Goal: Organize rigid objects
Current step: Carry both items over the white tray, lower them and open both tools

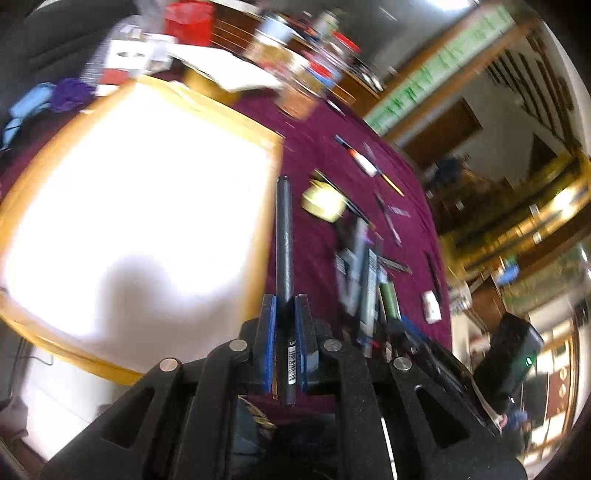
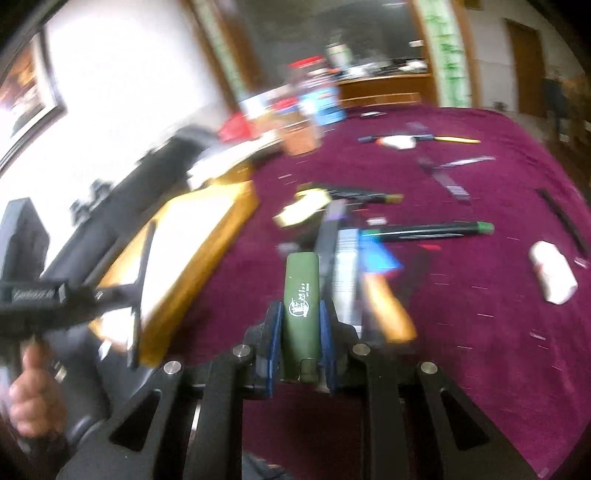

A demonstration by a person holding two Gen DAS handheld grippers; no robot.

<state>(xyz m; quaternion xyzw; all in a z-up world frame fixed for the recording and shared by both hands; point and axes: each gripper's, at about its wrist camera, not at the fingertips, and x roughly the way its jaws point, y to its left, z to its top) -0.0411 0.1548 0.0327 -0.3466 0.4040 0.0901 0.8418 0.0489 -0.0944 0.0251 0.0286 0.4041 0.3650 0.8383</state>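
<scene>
Both tools point forward and down over a desk [image 2: 461, 288] under a maroon cloth, and both views are smeared with motion blur. The left tool [image 1: 285, 306] is clamped on a dark pen [image 1: 284, 236]: its blue pads [image 1: 269, 332] press the barrel near the labelled rear end, and the pen juts straight ahead along the fingers, its tip over the edge of a wooden tray [image 1: 44, 177] with a bright white floor. The right tool [image 2: 300, 314] grips a green marker [image 2: 301, 295] between its blue pads, white print facing up, held above the cloth. The left view alone shows the tray almost whole, filling the left half, with a red box [image 1: 189, 22] and jars blurred beyond it. The right view alone shows the left tool from outside at the left edge, a hand [image 2: 31, 398] wrapped round its handle and the pen hanging over the tray's corner; it also shows the loose things more plainly: a yellow tape roll [image 2: 301, 208], a black pen with a green cap [image 2: 428, 229], a white eraser [image 2: 553, 277] and more pens farther back.
</scene>
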